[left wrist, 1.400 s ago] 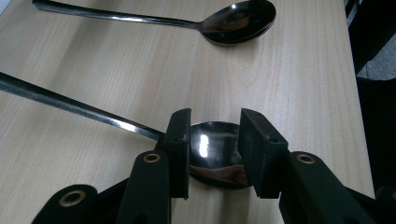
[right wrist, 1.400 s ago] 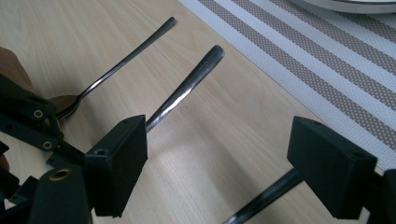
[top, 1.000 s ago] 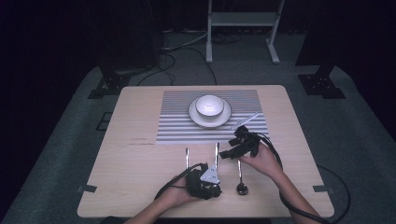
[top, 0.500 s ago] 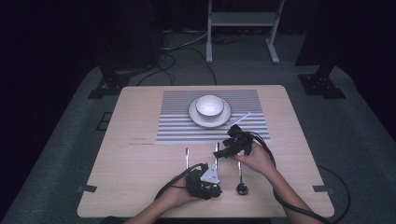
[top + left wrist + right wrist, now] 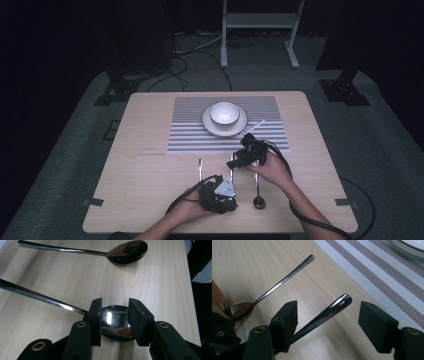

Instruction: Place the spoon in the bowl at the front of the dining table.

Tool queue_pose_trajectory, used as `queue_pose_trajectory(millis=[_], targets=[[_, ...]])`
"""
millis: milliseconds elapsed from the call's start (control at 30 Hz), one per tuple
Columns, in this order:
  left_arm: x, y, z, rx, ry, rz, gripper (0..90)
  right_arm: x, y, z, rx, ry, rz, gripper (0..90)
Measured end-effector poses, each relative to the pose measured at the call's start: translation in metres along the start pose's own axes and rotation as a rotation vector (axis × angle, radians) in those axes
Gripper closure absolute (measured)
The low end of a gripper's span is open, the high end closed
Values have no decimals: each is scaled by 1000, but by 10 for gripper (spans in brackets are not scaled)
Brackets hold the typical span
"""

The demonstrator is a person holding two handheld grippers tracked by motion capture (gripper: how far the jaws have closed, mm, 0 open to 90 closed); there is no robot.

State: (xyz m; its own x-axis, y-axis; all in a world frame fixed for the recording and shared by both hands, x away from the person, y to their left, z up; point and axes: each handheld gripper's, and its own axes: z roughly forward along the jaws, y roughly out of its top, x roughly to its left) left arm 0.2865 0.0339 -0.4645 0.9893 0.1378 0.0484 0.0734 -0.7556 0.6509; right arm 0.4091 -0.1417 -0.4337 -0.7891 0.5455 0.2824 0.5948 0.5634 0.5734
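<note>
Three metal spoons lie in a row on the wooden table. My left gripper (image 5: 227, 200) (image 5: 115, 308) is shut on the bowl of the middle spoon (image 5: 115, 320), with a jaw on each side of it. That spoon's handle (image 5: 329, 311) rises off the table, its tip between the jaws of my right gripper (image 5: 236, 161) (image 5: 328, 306), which stands wide open and apart from it. The left spoon (image 5: 200, 172) (image 5: 277, 286) and the right spoon (image 5: 257, 187) (image 5: 82, 251) lie flat on the wood.
A striped placemat (image 5: 190, 135) (image 5: 374, 272) covers the far middle of the table and carries a plate (image 5: 237, 129) with a white bowl (image 5: 224, 112) on it. The table's near edge runs just behind both hands. Cables trail from the grippers.
My right gripper has moved left and slightly toward the person, from beside the plate to the middle spoon's handle end. The left gripper has stayed put.
</note>
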Motion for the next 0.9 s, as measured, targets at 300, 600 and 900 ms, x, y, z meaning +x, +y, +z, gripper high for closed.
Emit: queue_pose_trajectory(millis=[300, 600, 900], targets=[[0, 0, 0, 2, 2, 6, 642, 1, 4, 1, 23, -20, 10, 499], [0, 1, 0, 4, -2, 8, 641, -1, 5, 2, 31, -5, 33, 593], [0, 1, -1, 12, 6, 16, 617, -1, 7, 0, 12, 14, 48, 646]])
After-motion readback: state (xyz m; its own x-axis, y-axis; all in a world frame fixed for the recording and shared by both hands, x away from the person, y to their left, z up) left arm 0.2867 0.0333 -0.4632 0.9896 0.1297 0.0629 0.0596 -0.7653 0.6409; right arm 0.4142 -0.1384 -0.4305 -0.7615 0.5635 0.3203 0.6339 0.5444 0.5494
